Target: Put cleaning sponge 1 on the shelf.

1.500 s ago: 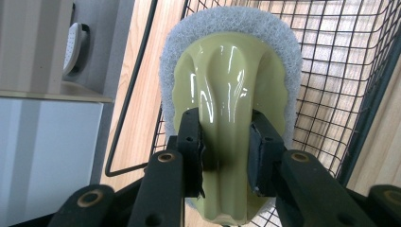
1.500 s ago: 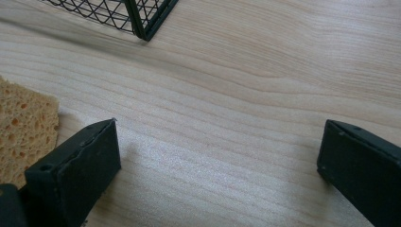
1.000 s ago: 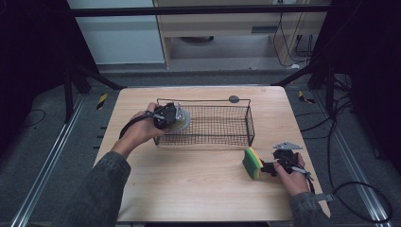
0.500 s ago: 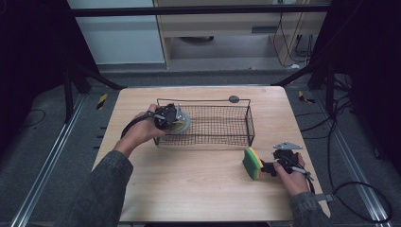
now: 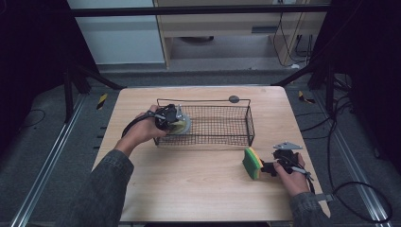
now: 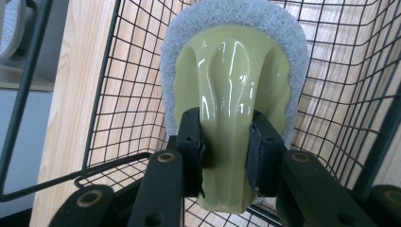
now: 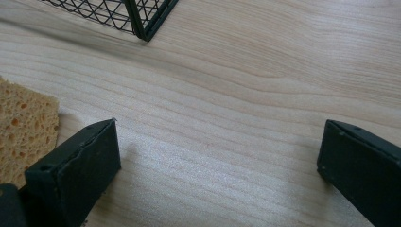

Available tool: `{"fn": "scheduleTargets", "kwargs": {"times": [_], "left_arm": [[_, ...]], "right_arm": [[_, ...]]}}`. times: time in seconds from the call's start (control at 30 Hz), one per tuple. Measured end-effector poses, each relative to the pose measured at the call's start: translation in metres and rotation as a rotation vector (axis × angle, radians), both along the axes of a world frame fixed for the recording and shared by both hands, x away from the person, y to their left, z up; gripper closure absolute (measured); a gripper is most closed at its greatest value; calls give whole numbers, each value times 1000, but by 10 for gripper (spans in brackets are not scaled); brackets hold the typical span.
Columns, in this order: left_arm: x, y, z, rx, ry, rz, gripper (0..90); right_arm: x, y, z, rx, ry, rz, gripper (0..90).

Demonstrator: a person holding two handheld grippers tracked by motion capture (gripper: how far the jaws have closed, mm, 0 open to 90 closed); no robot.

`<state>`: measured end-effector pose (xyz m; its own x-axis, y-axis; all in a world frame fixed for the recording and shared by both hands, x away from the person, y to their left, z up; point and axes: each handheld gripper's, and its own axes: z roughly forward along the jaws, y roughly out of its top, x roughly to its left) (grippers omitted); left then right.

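Observation:
My left gripper (image 5: pixel 171 118) reaches into the left end of a black wire basket (image 5: pixel 215 140). It is shut on the pale green plastic handle of a scrubber (image 6: pixel 236 61) with a white fibre pad around its rim, and the pads press the handle from both sides (image 6: pixel 227 137). The scrubber (image 5: pixel 182 126) hangs over the basket's mesh floor (image 6: pixel 118 94). At the table's right front, my right gripper (image 5: pixel 267 167) rests open on the wood, nothing between its jaws (image 7: pixel 217 142). A yellow and green sponge (image 5: pixel 252 162) stands on edge just outside its left jaw; its porous yellow face (image 7: pixel 23 127) is beside that jaw.
A small dark round disc (image 5: pixel 233 99) lies on the table behind the basket. One basket corner (image 7: pixel 142 19) lies ahead of the right gripper. Bare wood spreads across the table's front middle (image 5: pixel 189 184). Cables trail on the floor at right.

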<state>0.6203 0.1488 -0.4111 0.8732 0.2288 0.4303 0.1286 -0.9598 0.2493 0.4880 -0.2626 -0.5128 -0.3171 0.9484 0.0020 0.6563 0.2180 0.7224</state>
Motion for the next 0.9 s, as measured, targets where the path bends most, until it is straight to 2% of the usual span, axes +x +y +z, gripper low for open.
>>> {"fn": "scheduleTargets", "kwargs": {"times": [0.2, 0.5, 0.57, 0.9], "left_arm": [[3, -3, -3, -11, 31, -8, 699], [7, -4, -6, -22, 54, -2, 699], [9, -4, -8, -29, 73, 0, 698], [9, -6, -10, -34, 79, 8, 696]], "right_arm": [[0, 0, 0, 0, 0, 0, 5], [0, 0, 0, 0, 0, 0, 5], [0, 0, 0, 0, 0, 0, 5], [0, 0, 0, 0, 0, 0, 5]]}}
